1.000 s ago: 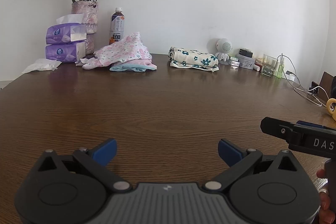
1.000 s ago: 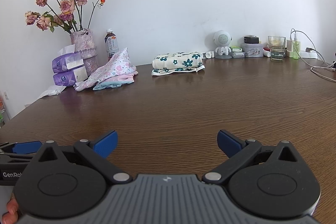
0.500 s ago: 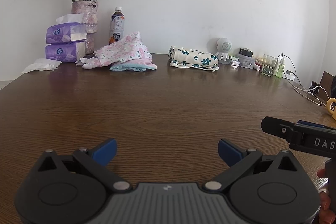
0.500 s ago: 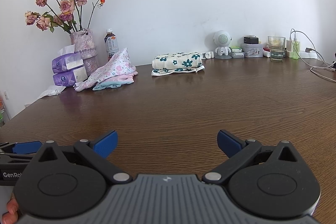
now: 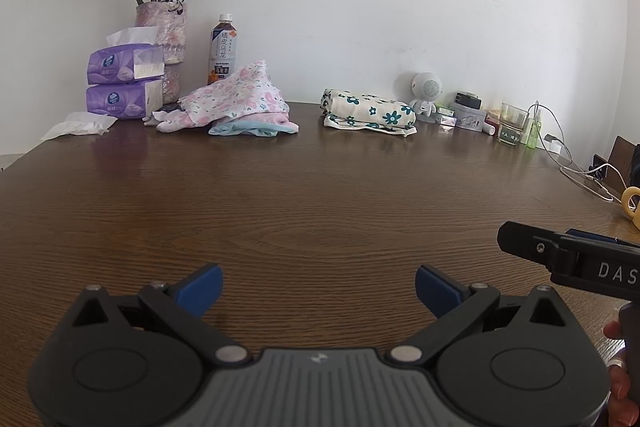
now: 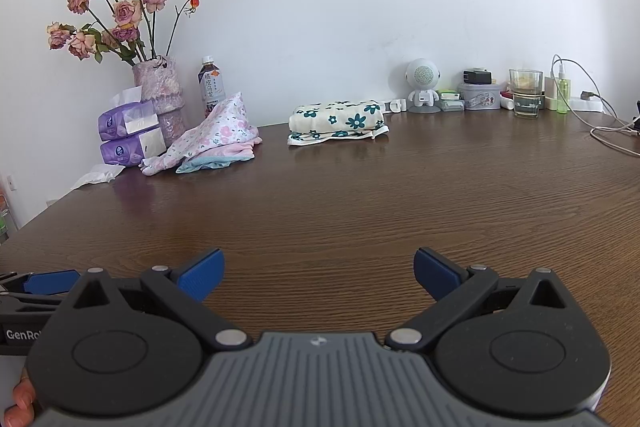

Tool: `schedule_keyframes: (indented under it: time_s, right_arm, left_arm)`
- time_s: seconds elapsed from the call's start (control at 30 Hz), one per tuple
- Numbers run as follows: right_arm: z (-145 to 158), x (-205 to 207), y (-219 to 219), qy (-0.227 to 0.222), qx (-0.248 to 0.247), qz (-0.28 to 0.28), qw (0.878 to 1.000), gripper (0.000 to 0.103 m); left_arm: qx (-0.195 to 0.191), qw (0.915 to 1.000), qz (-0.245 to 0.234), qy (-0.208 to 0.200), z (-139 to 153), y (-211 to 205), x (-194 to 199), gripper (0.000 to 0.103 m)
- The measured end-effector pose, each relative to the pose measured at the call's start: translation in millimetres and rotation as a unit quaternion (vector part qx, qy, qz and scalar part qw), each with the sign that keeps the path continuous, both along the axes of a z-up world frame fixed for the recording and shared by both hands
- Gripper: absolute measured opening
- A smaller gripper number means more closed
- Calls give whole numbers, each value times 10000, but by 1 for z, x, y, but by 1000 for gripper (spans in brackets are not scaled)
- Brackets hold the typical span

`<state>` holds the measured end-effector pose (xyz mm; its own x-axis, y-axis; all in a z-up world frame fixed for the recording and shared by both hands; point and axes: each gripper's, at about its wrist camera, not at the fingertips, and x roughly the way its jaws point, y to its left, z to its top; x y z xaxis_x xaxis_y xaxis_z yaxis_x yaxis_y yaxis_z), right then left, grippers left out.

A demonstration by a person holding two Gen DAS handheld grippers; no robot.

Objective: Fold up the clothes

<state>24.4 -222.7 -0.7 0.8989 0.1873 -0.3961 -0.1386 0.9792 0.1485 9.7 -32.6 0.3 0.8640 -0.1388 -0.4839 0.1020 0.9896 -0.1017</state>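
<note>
A loose heap of pink floral clothes (image 5: 232, 105) (image 6: 216, 139) lies at the far left of the brown table, over a light blue piece (image 5: 244, 129). A folded cream garment with teal flowers (image 5: 368, 113) (image 6: 338, 123) rests at the far middle. My left gripper (image 5: 318, 287) stands open and empty over the near table. My right gripper (image 6: 318, 271) is likewise open and holds nothing. Both are far from the clothes. Each gripper shows at the edge of the other's view, held by a hand.
Along the back wall stand a vase of dried roses (image 5: 162, 31), two purple tissue packs (image 5: 124, 79), a drink bottle (image 5: 222, 49), a small white robot figure (image 6: 422, 85), a glass (image 6: 526, 93) and cables (image 6: 608, 131). A yellow mug (image 5: 632, 203) is at the right.
</note>
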Motion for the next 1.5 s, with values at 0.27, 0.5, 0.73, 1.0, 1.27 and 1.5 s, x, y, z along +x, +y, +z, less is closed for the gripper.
schedule_keyframes:
  time_s: [0.27,0.5,0.73,1.0,1.27,1.5]
  right_arm:
    - [0,0,-1,2,7,-3,10000,103]
    - [0,0,-1,5,12,-1,10000,103]
    - [0,0,-2,0,14,3,10000,103]
    - [0,0,-2,-3,10,1,10000,103]
    - [0,0,-2,-4,12,1,10000,103]
    - [0,0,-2,-6,12,1,10000,103]
  left_arm:
    - [23,10000,-8,0,0,0,0,103]
    - [26,10000,-27,-11,0,0,1,103]
    - [23,10000,-31,-14,0,0,0,103]
    - [26,10000,-37,-21,0,0,0,103]
    - [29,10000,-32,-14,0,0,0,103]
    - [28,10000,-37,-13,0,0,0,103]
